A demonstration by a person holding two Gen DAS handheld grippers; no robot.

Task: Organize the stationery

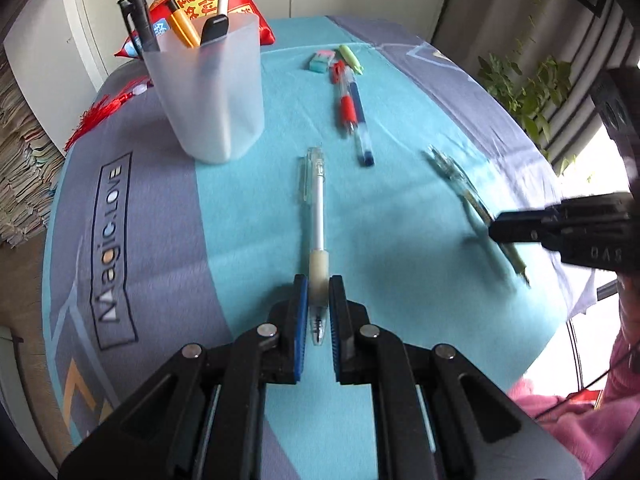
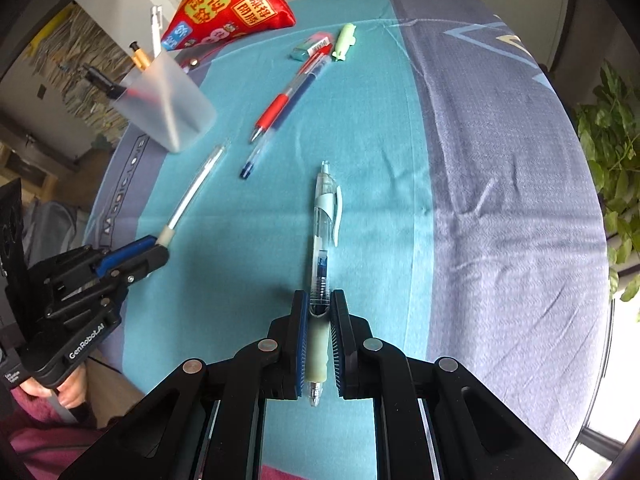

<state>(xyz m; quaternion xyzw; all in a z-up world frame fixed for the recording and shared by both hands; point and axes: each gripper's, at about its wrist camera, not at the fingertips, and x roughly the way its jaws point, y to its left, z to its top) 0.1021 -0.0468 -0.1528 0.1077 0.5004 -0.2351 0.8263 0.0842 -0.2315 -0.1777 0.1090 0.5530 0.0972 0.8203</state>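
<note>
Pens are being gripped by both hands' tools above the teal-and-grey cloth (image 2: pixel 500 160). The left gripper (image 1: pixel 319 292) is clamping the pale rubber grip of a white pen (image 1: pixel 318 208), tip pointing back toward the camera. The right gripper (image 2: pixel 319 312) is pinching a clear pen with a mint clip (image 2: pixel 325 232) the same way. A frosted pen cup (image 1: pixel 212 88) (already holding several pens) is standing near the left gripper; red (image 2: pixel 280 106) and blue (image 2: pixel 276 120) pens, an eraser (image 2: pixel 306 49) and a green highlighter (image 2: pixel 344 42) are lying beyond.
</note>
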